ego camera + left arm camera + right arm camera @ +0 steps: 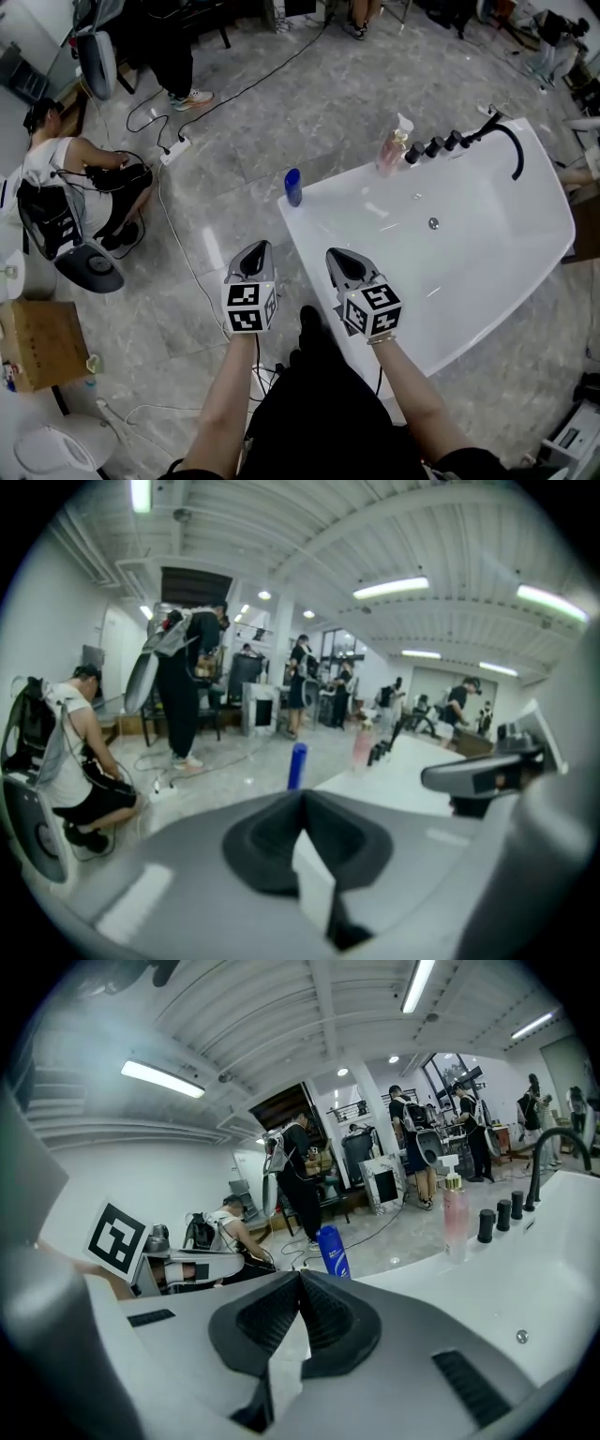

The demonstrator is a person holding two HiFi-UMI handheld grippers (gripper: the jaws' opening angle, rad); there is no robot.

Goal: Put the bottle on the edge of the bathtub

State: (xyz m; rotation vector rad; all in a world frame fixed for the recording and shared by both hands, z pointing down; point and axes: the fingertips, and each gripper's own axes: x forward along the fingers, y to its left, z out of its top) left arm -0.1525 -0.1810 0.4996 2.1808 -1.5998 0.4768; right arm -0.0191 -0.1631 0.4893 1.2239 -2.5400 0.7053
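A blue bottle (292,187) stands upright on the near-left corner of the white bathtub's rim (349,182). It also shows in the left gripper view as the blue bottle (297,765) and in the right gripper view (332,1252), ahead of both jaws. My left gripper (255,251) hangs over the floor just left of the tub, shut and empty. My right gripper (343,259) hovers over the tub's near rim, also shut with nothing held. Both grippers are well short of the bottle. In each gripper view the jaws meet in front of the camera.
A pink pump bottle (394,145) stands on the far rim beside black tap knobs (436,145) and a curved black faucet (512,142). A seated person (75,178), cables and a power strip (174,150) lie on the floor at left. A cardboard box (42,342) sits lower left.
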